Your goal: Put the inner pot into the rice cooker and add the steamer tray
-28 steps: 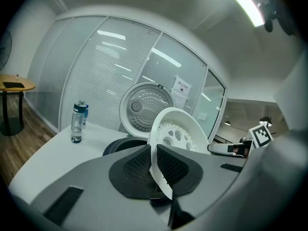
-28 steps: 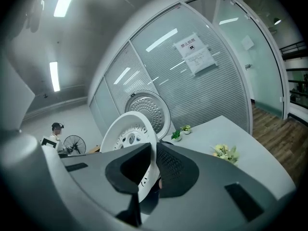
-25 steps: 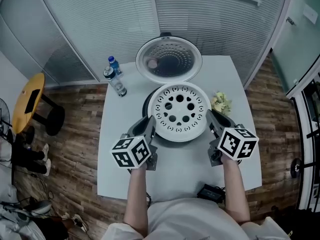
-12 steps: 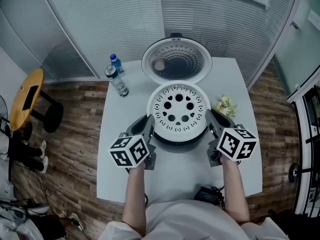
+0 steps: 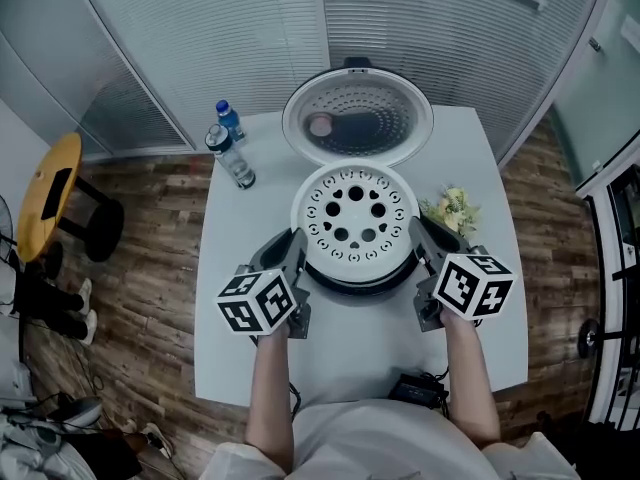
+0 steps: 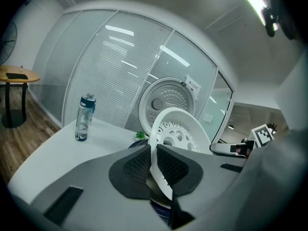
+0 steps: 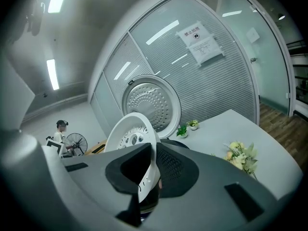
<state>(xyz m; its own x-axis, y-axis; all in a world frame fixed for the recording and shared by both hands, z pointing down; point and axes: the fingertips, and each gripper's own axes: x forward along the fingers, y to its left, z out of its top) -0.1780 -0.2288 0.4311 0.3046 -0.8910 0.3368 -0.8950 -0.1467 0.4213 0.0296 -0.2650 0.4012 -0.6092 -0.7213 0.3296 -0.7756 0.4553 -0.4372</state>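
**Head view: steamer tray (image 5: 355, 223) poised over rice cooker (image 5: 362, 288), gripped on both sides**

The left claw (image 5: 298, 251) and right claw (image 5: 424, 240) are each nearly closed. Their pads pinch the thin white rim at opposite edges of the perforated tray, as both gripper views confirm. The tray hangs between the claws, over the cooker's dark mouth just beneath them; contact with it cannot be made out. The open lid (image 5: 357, 123) stands beyond both claws. The inner pot is hidden under the tray and is presumably already seated, so this looks like the final step. Next, both claws should sink together, keeping the tray level and centred until its rim rests, then part. Two water bottles (image 5: 230, 153) stand on the desk (image 5: 360, 353) ahead of the left claw, with flowers (image 5: 450, 208) just beyond the right.
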